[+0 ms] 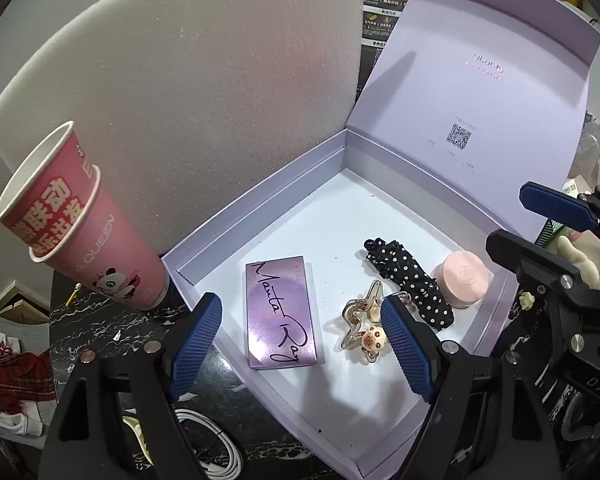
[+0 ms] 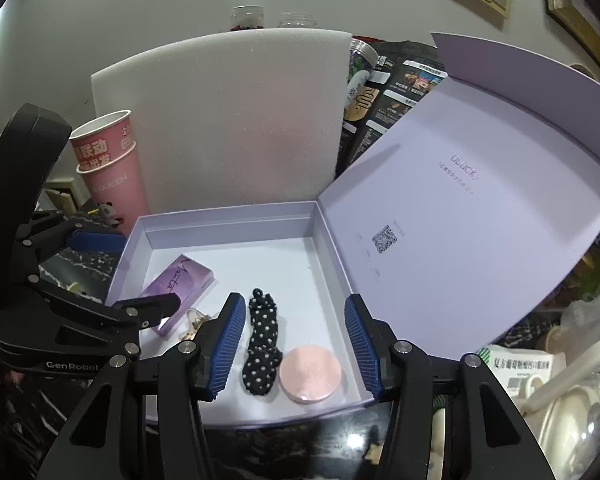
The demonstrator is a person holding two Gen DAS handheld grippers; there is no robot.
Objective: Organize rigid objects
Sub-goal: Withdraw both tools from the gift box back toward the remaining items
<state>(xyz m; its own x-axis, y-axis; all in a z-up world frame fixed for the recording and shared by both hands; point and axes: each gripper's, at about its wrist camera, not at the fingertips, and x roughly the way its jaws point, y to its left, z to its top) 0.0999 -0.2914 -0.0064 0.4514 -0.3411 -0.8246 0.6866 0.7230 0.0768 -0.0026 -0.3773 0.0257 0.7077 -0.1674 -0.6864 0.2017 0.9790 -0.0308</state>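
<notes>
Two grippers hang above the near edge of the lilac box, both with jaws apart and nothing between the pads. The left gripper stands wide, over the purple case and the star clip; the right gripper is open less far, over the dotted scrunchie and the pink jar. Neither touches anything, and my guess is that both are free for whatever comes next.

Inside, the four items lie in a loose row along the near side: case at left, clip just beside it, scrunchie, then jar in the right corner, touching or nearly touching the scrunchie. That keeps the far half of the floor bare, probably room for more things. All lie flat, so the lid should close over them.

Beyond, the lid stands open, tilted back to the right, well out of the hands' way. Behind the box a white foam board leans upright, and stacked pink cups stand tilted at its left on the dark marble top. A white cable lies near the left gripper. Clutter crowds the right side: a boxed item, pale bottles. Dark packets stand behind the lid. Reaching over the near wall is clear; the cups are the closest thing to knock.
</notes>
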